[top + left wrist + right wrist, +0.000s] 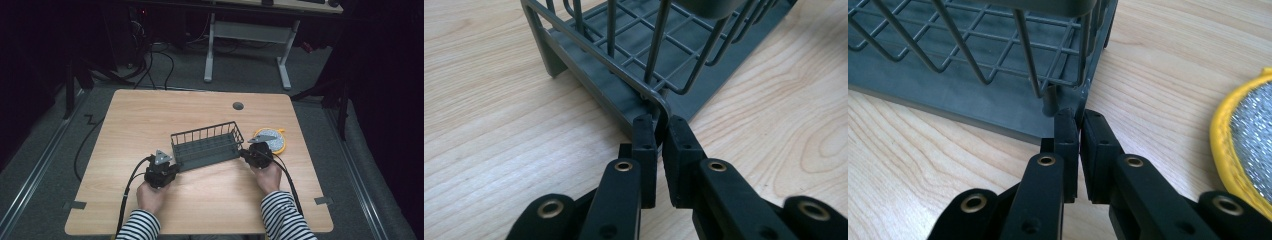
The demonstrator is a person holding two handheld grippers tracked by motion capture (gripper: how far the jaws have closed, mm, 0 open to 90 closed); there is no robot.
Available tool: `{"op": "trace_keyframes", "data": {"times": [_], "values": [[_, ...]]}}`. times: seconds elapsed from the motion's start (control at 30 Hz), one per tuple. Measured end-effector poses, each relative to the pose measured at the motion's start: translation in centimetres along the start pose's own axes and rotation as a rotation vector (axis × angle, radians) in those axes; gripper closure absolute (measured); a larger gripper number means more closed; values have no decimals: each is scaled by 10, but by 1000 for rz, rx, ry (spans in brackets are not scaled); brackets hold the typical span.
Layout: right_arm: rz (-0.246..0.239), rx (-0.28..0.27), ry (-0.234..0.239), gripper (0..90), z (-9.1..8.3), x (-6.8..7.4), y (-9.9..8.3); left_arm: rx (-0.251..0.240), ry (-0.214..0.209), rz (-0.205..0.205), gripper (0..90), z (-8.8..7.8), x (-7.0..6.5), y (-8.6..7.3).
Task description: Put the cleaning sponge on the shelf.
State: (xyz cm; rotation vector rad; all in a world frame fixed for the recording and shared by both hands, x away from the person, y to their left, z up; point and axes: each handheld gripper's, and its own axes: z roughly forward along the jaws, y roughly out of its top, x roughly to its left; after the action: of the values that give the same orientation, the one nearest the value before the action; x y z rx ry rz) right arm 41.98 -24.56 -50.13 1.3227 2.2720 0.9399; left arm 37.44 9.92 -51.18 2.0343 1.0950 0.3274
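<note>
1. High view: a dark grey wire rack (pixel 207 146) sits near the middle of the light wooden surface (pixel 150 115), its long side running slightly uphill from left to right.
2. A person in striped sleeves reaches in from the near edge, one gripper in each hand, one at each short end of the rack.
3. Left gripper (pixel 172 166) meets the rack's near left corner; its cable trails back off the near edge of the surface.
4. From the left gripper view, the fingers (pixel 644 145) are clamped on the rounded corner wire of the rack (pixel 624 75), with the wire pinched between the two black pads just above the tray base.
5. Right gripper (pixel 246 154) meets the rack's right end, and the hand behind it lies flat on the wood.
6. From the right gripper view, the fingers (pixel 1066 135) are clenched on the thin upright corner wire of the rack (pixel 973 100), right at the edge of its solid base.
7. A round scouring pad (pixel 272 140) with a yellow rim and a silvery middle lies just beside the rack's right end, behind the right gripper; the right gripper view shows its edge (pixel 1243 135) close by on the wood.
8. A small grey cable hole (pixel 238 106) is set in the surface farther back, well apart from the rack.
</note>
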Motion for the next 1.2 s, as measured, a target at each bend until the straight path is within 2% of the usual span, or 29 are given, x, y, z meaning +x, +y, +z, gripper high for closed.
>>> {"op": "trace_keyframes", "data": {"times": [0.17,0.3,0.6,0.67,0.8,0.93,1.07,1.13,1.2], "values": [[12,-7,7,863,-6,-4,-7,0,-11,13,844,2,-6,0],[-5,6,-11,862,-10,-5,-9,1,-16,19,844,3,-10,1],[0,15,-7,857,-11,-5,-9,-4,-18,21,838,2,-10,0],[5,5,-14,805,-12,-6,-9,-12,-18,19,786,0,-10,0],[20,-4,-6,676,-21,-7,-8,-21,-10,11,606,-7,-8,-2],[10,-11,-44,592,-37,-10,-12,-6,30,12,461,-16,-1,-10],[74,-21,-69,530,-53,-26,-22,11,81,-17,394,-27,18,-23],[106,-25,-98,510,-60,-36,-27,25,107,-46,367,-30,29,-29],[127,-40,-119,496,-67,-46,-31,39,140,-51,345,-32,37,-33]]}}
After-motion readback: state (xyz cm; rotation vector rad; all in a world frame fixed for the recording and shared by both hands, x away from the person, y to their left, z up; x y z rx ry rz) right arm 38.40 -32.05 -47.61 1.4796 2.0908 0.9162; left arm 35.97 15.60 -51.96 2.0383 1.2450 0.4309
